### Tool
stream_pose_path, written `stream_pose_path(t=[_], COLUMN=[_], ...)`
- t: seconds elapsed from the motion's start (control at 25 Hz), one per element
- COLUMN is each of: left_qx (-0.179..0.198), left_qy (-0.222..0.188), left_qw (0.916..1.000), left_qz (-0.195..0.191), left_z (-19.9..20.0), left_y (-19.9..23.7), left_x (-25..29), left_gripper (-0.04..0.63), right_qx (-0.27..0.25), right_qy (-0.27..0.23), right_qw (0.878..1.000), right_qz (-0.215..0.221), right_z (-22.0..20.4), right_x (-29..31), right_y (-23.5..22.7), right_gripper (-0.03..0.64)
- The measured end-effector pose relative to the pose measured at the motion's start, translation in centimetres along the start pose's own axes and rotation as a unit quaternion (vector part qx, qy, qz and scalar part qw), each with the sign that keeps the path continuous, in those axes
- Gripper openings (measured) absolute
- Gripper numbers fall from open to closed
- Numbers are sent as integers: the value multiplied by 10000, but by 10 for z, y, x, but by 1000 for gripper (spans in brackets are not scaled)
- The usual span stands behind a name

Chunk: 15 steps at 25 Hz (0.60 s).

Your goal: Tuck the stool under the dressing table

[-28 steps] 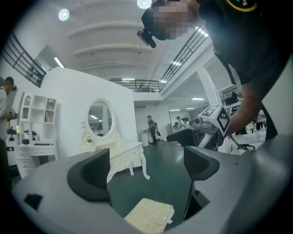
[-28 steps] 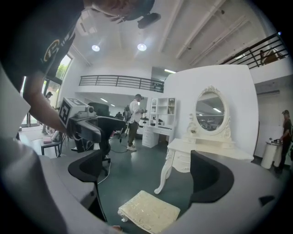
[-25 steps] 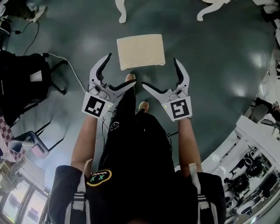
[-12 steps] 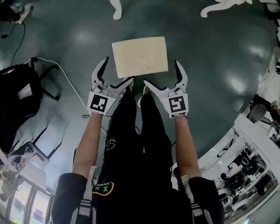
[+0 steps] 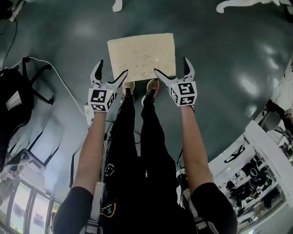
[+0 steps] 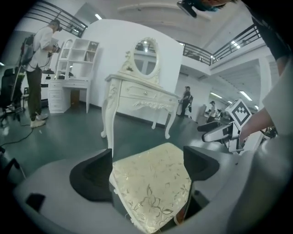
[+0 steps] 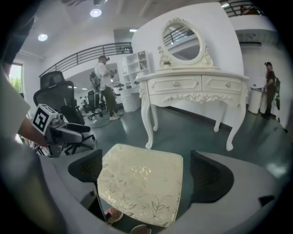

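The stool (image 5: 142, 57) has a cream cushion with a gold leaf pattern and stands on the dark floor just ahead of my feet. My left gripper (image 5: 112, 68) is open at its near left corner, and my right gripper (image 5: 170, 66) is open at its near right corner. In the left gripper view the cushion (image 6: 153, 183) shows between and below the open black pads (image 6: 91, 173). The right gripper view shows the same cushion (image 7: 139, 183) between that gripper's wide-apart jaws. The white carved dressing table (image 7: 192, 82) with an oval mirror stands beyond the stool; only its leg (image 5: 117, 5) shows in the head view.
A black office chair (image 5: 18, 100) and a white cable (image 5: 68, 87) lie on the floor to the left. White shelving with equipment (image 5: 256, 183) is at the lower right. A person (image 6: 39, 68) stands far left by white shelves.
The stool has drawn closer and larger as I stepped up to it. Both grippers have moved forward to its near corners, still open.
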<state>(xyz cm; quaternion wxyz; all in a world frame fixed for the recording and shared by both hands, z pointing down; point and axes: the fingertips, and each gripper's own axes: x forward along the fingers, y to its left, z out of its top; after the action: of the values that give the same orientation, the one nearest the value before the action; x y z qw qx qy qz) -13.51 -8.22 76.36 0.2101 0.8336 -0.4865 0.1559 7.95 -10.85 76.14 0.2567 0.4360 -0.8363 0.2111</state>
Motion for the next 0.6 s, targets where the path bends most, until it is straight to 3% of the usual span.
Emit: stream_pose_path(t=[0.36, 0.6], left_qx=[-382, -1017], left_qy=[668, 1042], left_qw=[9955, 9851], left_qz=[546, 917], left_z=[-74, -105], left_y=[22, 41], left_x=[50, 65], left_gripper=[491, 489], right_qx=[709, 1080], right_qy=[652, 959], right_qw=[9953, 9893], right_qz=[-33, 198], right_z=[-81, -108], right_x=[57, 78], right_y=[-45, -57], right_gripper=[598, 598])
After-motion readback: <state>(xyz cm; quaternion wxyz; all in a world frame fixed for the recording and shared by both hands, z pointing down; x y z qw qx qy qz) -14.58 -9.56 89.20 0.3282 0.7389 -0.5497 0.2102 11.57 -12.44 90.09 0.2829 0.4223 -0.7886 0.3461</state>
